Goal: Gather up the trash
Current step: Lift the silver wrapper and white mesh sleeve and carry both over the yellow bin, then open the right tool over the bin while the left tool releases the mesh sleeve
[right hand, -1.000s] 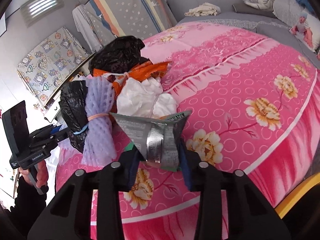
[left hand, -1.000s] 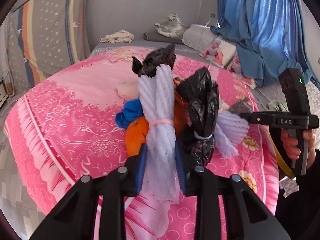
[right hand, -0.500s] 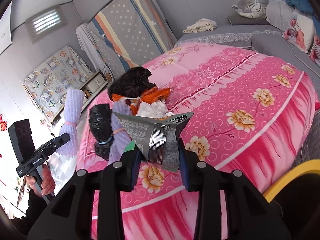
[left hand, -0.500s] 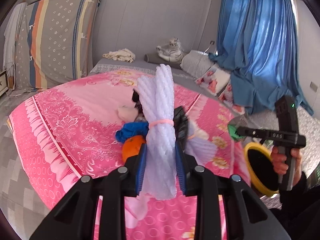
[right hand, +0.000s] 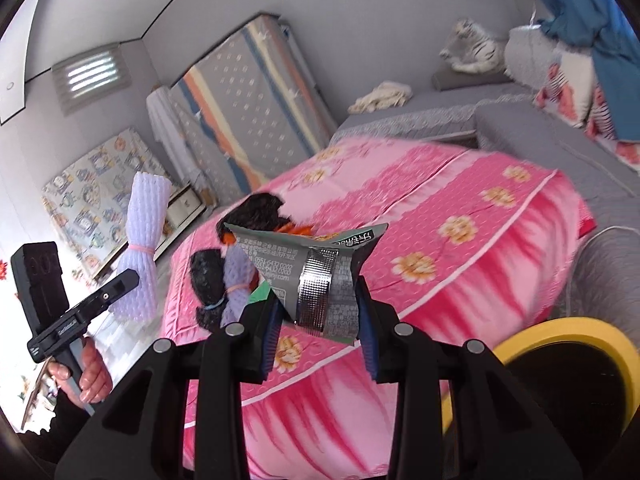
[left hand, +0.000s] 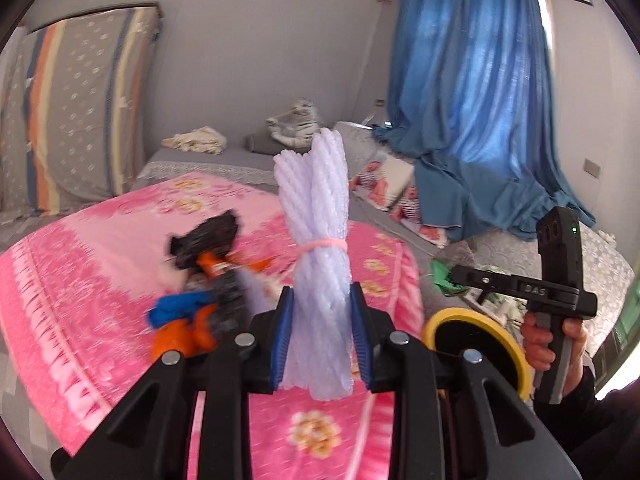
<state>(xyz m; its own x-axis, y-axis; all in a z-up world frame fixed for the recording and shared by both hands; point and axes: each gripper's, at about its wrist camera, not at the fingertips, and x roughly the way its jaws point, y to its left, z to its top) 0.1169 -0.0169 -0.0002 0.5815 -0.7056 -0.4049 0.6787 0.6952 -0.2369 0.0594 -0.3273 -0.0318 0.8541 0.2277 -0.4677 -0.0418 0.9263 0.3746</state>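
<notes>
Both tongs have lifted clear of the bed [right hand: 460, 200]. Left tongs [left hand: 320, 332] clamp a white foam net [left hand: 316, 280] tied pink; right tongs [right hand: 316, 328] clamp a crumpled grey wrapper [right hand: 320, 276]. Only the right view shows the wrapper's print; the yellow bin [left hand: 480, 340] sits beside the bed.

From each wrist we look along our fingers, close up; both views share the bed [left hand: 100, 264] [right hand: 460, 208] (pink).
</notes>
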